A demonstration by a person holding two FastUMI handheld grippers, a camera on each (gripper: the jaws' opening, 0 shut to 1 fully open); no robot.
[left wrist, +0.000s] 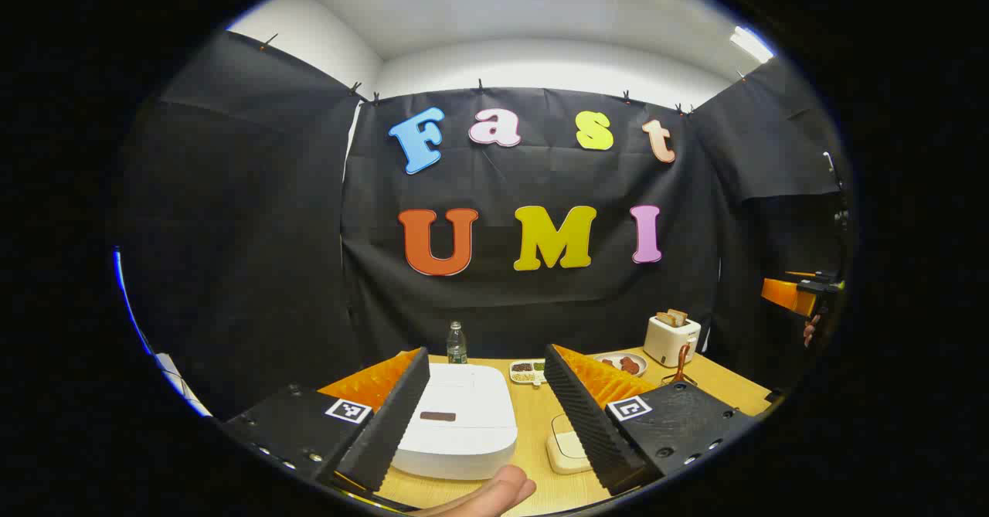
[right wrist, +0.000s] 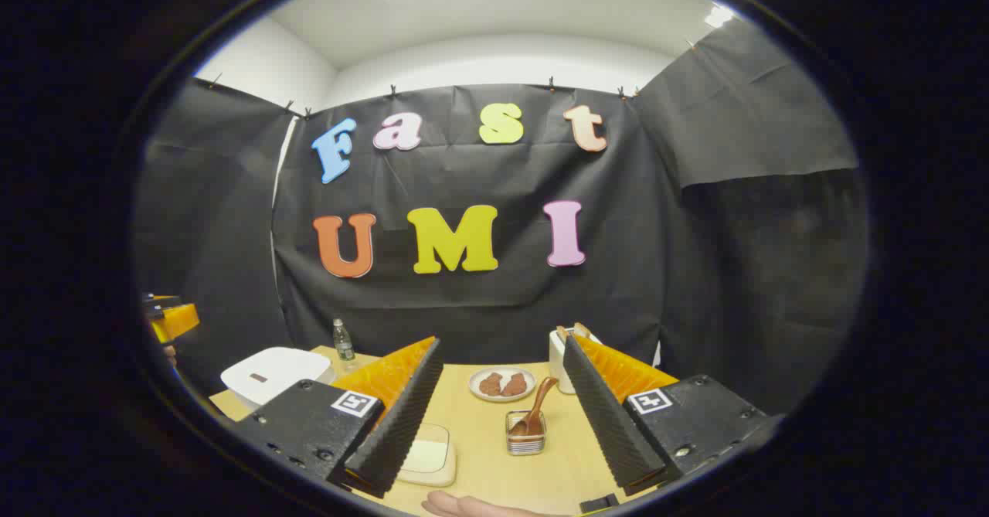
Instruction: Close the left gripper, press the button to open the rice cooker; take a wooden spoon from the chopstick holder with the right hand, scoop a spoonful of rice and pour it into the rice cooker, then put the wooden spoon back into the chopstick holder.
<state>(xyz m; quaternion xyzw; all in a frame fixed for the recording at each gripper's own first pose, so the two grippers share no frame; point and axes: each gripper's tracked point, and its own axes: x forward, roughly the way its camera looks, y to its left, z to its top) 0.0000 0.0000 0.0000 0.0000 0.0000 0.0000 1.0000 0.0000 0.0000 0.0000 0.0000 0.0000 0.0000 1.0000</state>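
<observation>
Both grippers hung above the near edge of the wooden bench (right wrist: 494,455), jaws spread wide and holding nothing. Ahead of the left gripper (left wrist: 487,409) sat the white rice cooker (left wrist: 457,424), lid down, open bench around it. Between the right gripper's (right wrist: 502,409) fingers stood the chopstick holder (right wrist: 525,441) with the wooden spoon (right wrist: 535,413) leaning in it, a plate (right wrist: 501,384) just beyond. No writing was legible.
</observation>
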